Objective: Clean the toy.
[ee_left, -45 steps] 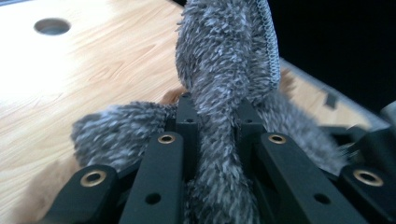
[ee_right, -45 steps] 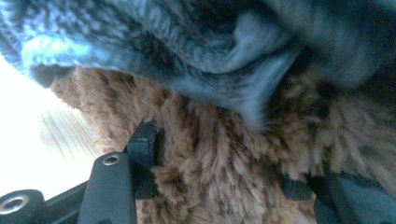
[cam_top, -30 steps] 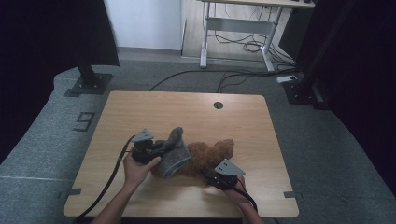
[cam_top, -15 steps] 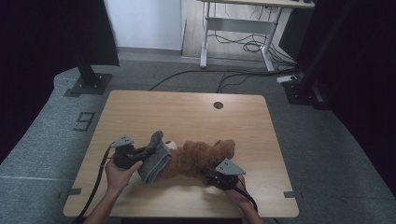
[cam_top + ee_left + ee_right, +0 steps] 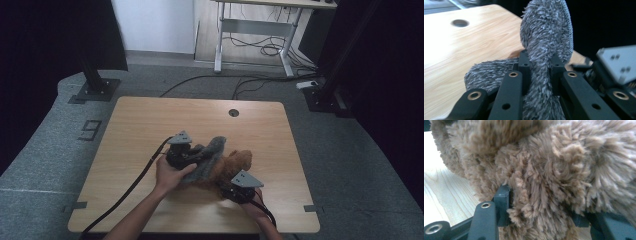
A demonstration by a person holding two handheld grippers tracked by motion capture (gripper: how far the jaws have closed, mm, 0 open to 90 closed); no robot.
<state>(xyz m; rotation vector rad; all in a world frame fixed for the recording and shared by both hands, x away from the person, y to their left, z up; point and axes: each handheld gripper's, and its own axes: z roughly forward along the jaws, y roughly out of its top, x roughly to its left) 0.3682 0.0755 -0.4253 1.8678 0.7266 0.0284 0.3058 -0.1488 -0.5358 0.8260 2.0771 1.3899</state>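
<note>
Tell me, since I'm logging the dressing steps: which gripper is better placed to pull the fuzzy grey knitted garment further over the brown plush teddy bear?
Left, probably. The left gripper is shut on the fuzzy grey knitted garment, while the right gripper clamps the brown plush teddy bear, anchoring it.

The wooden table (image 5: 140, 125) lies bare around the brown plush toy (image 5: 235, 162) and grey fuzzy cloth (image 5: 207, 155) mid-table.
</note>
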